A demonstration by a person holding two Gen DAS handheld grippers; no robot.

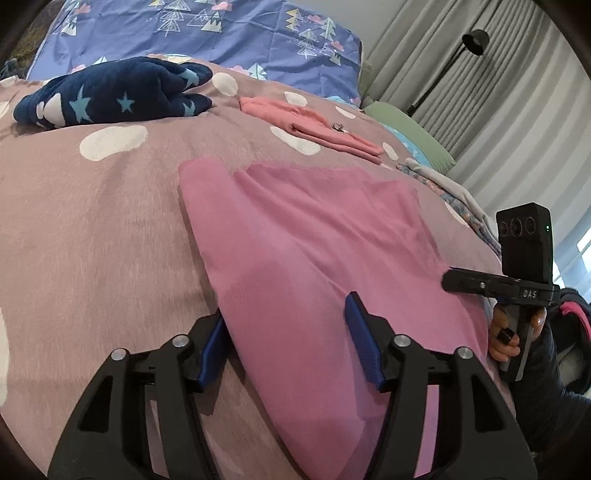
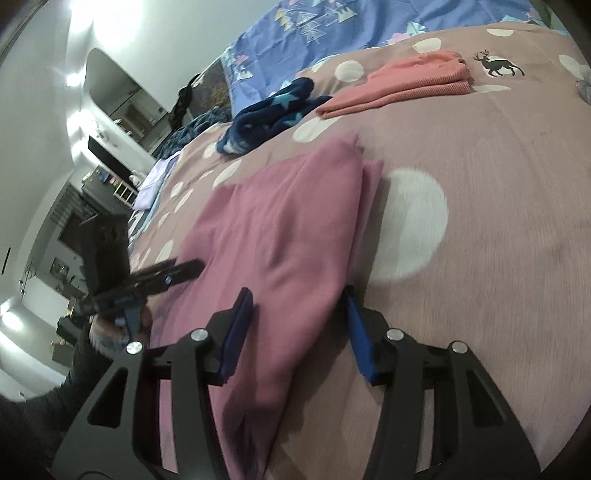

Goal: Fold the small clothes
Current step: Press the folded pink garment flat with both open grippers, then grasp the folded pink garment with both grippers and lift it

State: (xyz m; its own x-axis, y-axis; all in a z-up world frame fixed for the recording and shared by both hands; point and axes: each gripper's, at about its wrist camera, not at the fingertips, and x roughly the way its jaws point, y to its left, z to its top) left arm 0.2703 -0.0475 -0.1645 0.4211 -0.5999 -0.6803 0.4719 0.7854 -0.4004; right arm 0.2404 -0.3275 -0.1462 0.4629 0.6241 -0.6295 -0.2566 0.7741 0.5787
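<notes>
Here, close to us, we see both grippers low over the pink garment (image 1: 314, 240), which lies spread on the bed cover (image 1: 110, 221). The left gripper (image 1: 286, 332) has its jaws apart. One blue pad (image 1: 212, 347) sits on the bed cover just beside the garment's left edge, and the other pad stands over the pink cloth. The pads do not press on the cloth, so we say this gripper is open and holds nothing.

The right gripper (image 2: 295, 328) also has its jaws apart. Its left pad (image 2: 236, 328) is above the garment and its right pad is at the garment's right edge, where the folded layers end. We see no pinching of the cloth between them. In the left wrist view, the right gripper appears at the right border with a hand (image 1: 506, 336) around its handle.

Further away, a folded coral garment (image 1: 314, 129) lies on the cover, well apart from the pink one. Beside it, to the left, there is a dark blue fleece piece with stars (image 1: 114, 96). Behind them lies a blue pillow with tree prints (image 1: 221, 29), and grey curtains (image 1: 480, 92) hang at the right.
</notes>
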